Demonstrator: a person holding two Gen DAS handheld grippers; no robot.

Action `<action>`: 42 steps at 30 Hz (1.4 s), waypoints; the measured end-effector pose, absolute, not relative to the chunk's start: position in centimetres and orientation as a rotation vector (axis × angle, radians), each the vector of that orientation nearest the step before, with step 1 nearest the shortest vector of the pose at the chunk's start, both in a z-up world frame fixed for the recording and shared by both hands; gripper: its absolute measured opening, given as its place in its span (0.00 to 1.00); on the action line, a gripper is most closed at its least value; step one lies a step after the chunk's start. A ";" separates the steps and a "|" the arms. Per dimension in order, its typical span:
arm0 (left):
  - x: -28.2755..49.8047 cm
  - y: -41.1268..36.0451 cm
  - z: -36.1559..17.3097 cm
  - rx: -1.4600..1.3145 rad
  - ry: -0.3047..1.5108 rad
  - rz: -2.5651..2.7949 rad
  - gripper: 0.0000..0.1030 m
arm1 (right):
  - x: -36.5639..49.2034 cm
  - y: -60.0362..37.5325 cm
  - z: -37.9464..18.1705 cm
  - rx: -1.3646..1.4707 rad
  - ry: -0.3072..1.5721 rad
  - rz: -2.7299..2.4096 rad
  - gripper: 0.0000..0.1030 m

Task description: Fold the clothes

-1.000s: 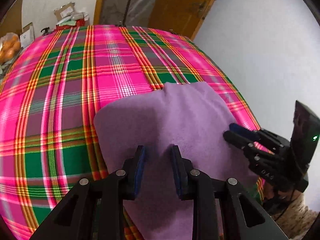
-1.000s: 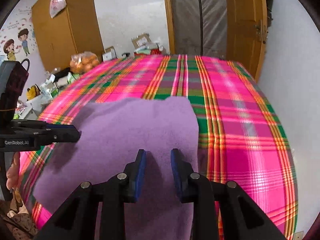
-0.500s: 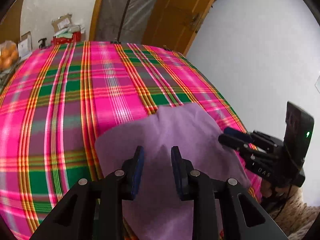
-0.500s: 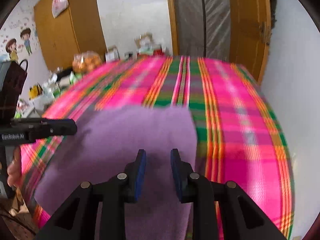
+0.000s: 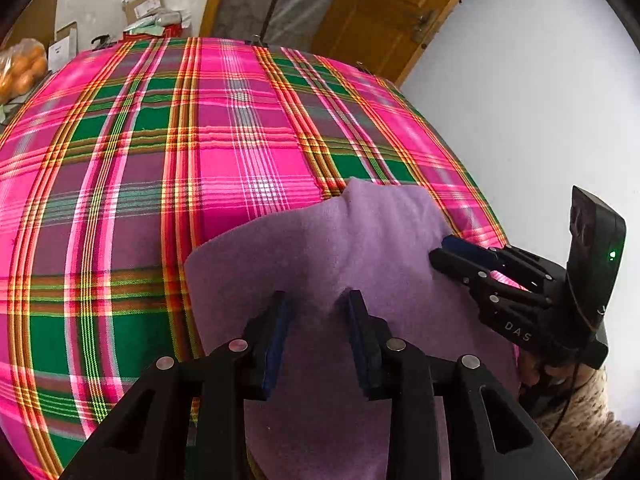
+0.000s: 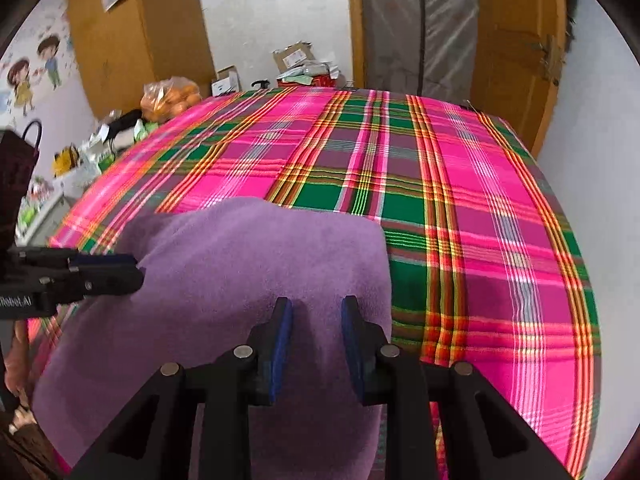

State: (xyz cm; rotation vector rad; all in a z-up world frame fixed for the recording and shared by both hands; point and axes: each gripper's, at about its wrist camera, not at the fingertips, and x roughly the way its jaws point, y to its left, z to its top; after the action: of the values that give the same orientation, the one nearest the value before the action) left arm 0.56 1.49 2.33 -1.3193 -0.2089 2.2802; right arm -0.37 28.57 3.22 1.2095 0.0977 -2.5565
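The purple cloth (image 5: 320, 256) lay on the plaid bed (image 5: 120, 200), now bulging upward. The left gripper (image 5: 316, 332) and the right gripper (image 6: 316, 332) both stood open above it. Probably a fold was forming.

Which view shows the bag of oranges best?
The right wrist view: the bag of oranges sits whole beside the plaid bedspread's far left corner, fruit visible through clear plastic. The left wrist view catches only part of it at the dark left frame edge.
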 end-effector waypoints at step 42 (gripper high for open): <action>10.1 1.8 3.1 -1.244 -0.038 2.275 0.29 | 10.5 29.0 3.6 1.148 0.088 -2.567 0.25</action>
State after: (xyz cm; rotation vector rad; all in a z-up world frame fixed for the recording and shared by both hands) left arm 10.10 1.82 3.06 -1.2441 -0.0382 2.2749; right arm 10.52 28.97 3.56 1.1483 0.0882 -2.5674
